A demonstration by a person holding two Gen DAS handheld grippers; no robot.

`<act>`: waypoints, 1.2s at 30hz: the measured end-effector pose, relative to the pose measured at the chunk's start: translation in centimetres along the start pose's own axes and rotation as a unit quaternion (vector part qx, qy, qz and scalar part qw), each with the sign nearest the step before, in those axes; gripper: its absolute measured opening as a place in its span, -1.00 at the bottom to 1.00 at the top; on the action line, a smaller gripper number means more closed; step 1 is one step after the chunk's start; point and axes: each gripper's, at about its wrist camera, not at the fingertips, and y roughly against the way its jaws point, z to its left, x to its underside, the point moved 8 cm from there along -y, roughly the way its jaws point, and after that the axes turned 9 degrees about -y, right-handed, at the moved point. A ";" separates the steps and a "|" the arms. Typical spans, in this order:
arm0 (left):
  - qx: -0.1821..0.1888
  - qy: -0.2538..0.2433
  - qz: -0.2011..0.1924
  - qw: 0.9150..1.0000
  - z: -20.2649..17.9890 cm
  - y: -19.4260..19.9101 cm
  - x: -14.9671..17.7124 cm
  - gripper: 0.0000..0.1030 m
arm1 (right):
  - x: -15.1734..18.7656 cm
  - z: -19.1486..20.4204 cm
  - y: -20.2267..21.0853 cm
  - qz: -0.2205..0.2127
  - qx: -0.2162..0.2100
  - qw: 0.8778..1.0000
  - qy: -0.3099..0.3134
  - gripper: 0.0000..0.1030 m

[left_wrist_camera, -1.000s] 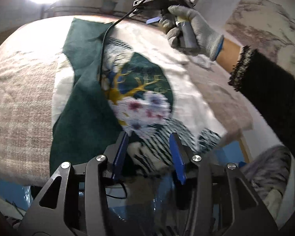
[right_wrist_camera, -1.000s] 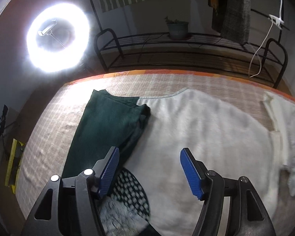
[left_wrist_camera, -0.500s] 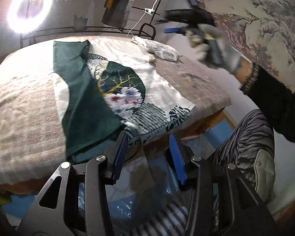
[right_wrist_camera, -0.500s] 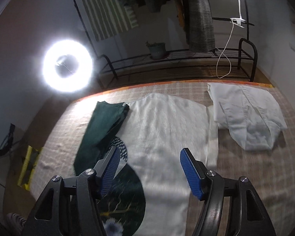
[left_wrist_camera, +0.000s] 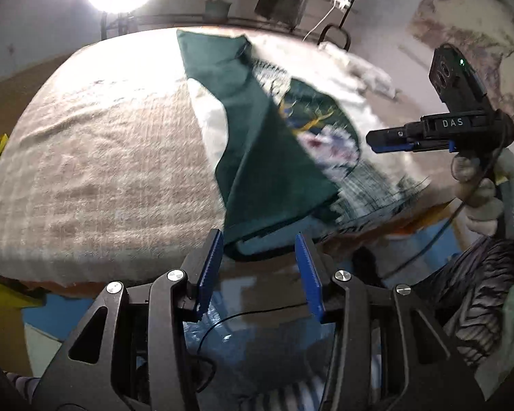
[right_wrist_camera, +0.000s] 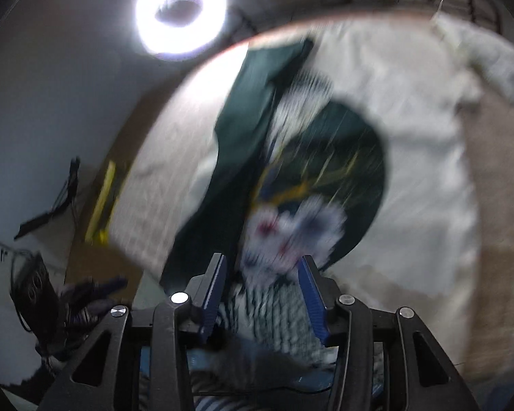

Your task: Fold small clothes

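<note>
Garment hem (left_wrist_camera: 281,233) (overhanging) at table edge (left_wrist_camera: 96,267)

The room is dim. A bright ring light (right_wrist_camera: 181,12) glows white at the top of both views and washes out the far part of the blanket (left_wrist_camera: 96,157) below it. The right wrist view is very smeared and blurry. The left one is sharper. Both views bend round and go dark at the corners.

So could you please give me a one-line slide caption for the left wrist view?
Left hand-held gripper approaches the near hem of a white-and-green printed shirt spread on the bed.
</note>
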 end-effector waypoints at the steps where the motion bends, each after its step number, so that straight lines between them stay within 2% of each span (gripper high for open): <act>1: -0.008 -0.007 0.004 1.000 0.0 -0.3 0.1 -0.14 | 0.5 0.0 -1.1 0.010 0.000 1.000 -0.003 -0.14; 6: -0.030 -0.012 0.023 0.999 0.3 -1.9 0.7 -0.14 | 2.7 0.7 -4.5 0.054 -0.028 0.998 -0.020 -0.21; 12: -0.037 -0.026 0.045 0.998 0.1 -3.4 1.1 -0.14 | 3.6 2.1 -6.2 0.072 -0.036 0.997 -0.007 -0.27; 13: -0.039 -0.028 0.047 0.998 0.1 -3.5 1.1 -0.18 | 3.7 2.3 -6.6 0.077 -0.041 0.996 -0.007 -0.37; 14: -0.042 -0.028 0.048 0.998 0.0 -3.7 1.1 -0.35 | 3.7 2.7 -6.9 0.082 -0.044 0.996 -0.005 -0.43; 15: -0.043 -0.028 0.049 0.997 0.0 -3.8 1.1 -0.47 | 3.9 3.0 -7.3 0.087 -0.046 0.995 -0.001 -0.64; 16: -0.042 -0.026 0.049 0.998 0.1 -3.8 1.1 -0.47 | 4.0 3.5 -7.6 0.093 -0.050 0.994 0.003 -0.89; 17: -0.043 -0.025 0.047 0.998 0.1 -3.6 1.1 -0.47 | 4.1 3.9 -7.8 0.096 -0.056 0.994 0.002 -0.95; 21: -0.048 -0.023 0.035 0.998 0.2 -3.0 1.0 -0.47 | 2.9 5.9 -6.5 0.081 -0.128 0.988 -0.031 -0.99; 24: -0.052 -0.024 0.034 0.998 0.2 -3.0 1.0 -0.41 | 1.8 6.9 -4.7 0.056 -0.158 0.985 -0.032 -0.99; 25: -0.054 -0.025 0.036 0.998 0.2 -3.1 1.0 -0.31 | 1.5 7.2 -4.2 0.050 -0.165 0.985 -0.032 -0.99; 26: -0.058 -0.024 0.035 0.997 0.2 -3.2 1.0 -0.13 | 1.3 7.3 -3.9 0.047 -0.169 0.984 -0.033 -0.99; 32: -0.062 -0.019 0.026 0.998 -0.4 -3.4 0.2 -0.10 | 0.8 6.8 -3.0 0.045 -0.193 0.978 -0.062 -0.99; 36: -0.060 0.011 0.012 0.998 -0.6 -3.4 -0.7 -0.09 | 0.4 7.2 -2.4 0.043 -0.203 0.976 -0.063 -0.99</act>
